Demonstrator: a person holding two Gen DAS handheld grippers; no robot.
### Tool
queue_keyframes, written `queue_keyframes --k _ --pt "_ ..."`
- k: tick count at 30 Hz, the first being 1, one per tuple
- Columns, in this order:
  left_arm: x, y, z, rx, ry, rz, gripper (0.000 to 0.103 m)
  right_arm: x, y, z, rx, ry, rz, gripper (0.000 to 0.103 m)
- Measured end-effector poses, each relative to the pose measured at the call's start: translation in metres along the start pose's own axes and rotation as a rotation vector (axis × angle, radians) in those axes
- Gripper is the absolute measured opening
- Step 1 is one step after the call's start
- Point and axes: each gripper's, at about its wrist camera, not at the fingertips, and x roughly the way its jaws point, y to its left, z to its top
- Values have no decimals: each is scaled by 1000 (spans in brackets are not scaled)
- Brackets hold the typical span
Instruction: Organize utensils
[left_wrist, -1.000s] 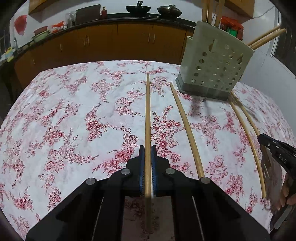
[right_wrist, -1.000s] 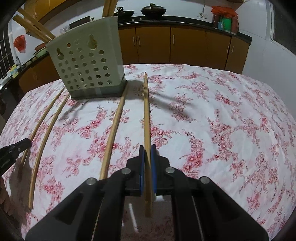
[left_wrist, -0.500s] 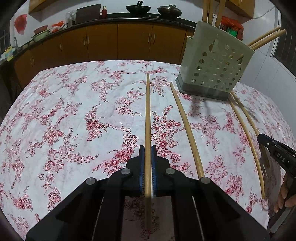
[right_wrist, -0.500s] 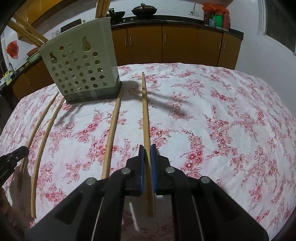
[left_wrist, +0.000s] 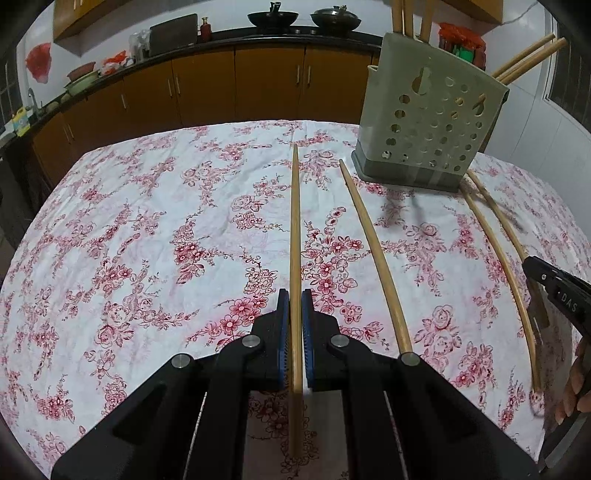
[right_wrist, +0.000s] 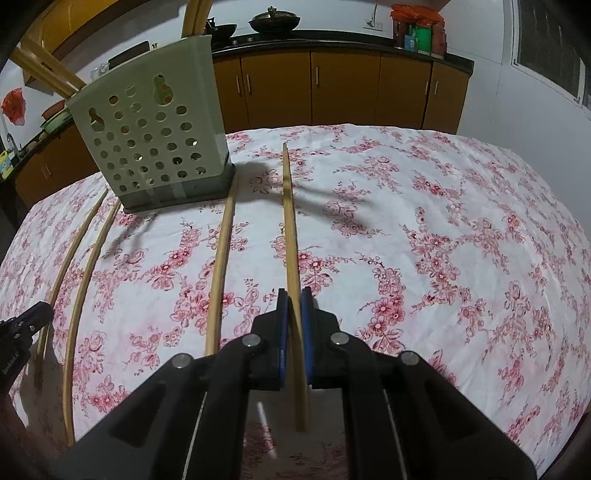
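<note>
A floral-clothed tabletop (left_wrist: 110, 229). The perforated utensil holder (left_wrist: 428, 125) stands ahead-right of the left claw (left_wrist: 295, 314), ahead-left of the right claw (right_wrist: 294, 314). Each claw is clamped on a chopstick (left_wrist: 294, 221) (right_wrist: 290, 221) pointing straight ahead.

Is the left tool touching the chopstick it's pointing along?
Touching. In the left wrist view, the left tool has both blue pads pressed against the chopstick, which runs straight between them with no gap.
</note>
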Motion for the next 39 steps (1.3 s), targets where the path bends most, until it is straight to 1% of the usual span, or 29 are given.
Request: queue_keyframes --k 8,14,16,18,21,28,34,39 --pt "0 3 0 -12 -1 -16 8 1 -3 0 15 1 23 9" --pt "-2 5 -1 -32 -2 -25 8 -1 -3 -1 -26 5 55 9" --pt "-3 8 -2 -53 -5 -37 8 -1 -4 -1 -39 6 69 9" --pt "-4 14 -3 -78 -6 -67 8 -2 -5 -2 -47 8 85 9" --pt "-5 18 -4 -96 -6 -98 8 -3 -5 -4 -65 9 90 9" --pt "-12 15 -11 -61 -1 -131 8 -7 -7 -9 -75 9 84 9" --pt "-15 11 -15 -48 2 -133 8 -8 -7 -9 -75 7 84 9" --pt "-15 10 -15 -37 4 -122 8 -14 -16 -9 -45 -12 100 8"
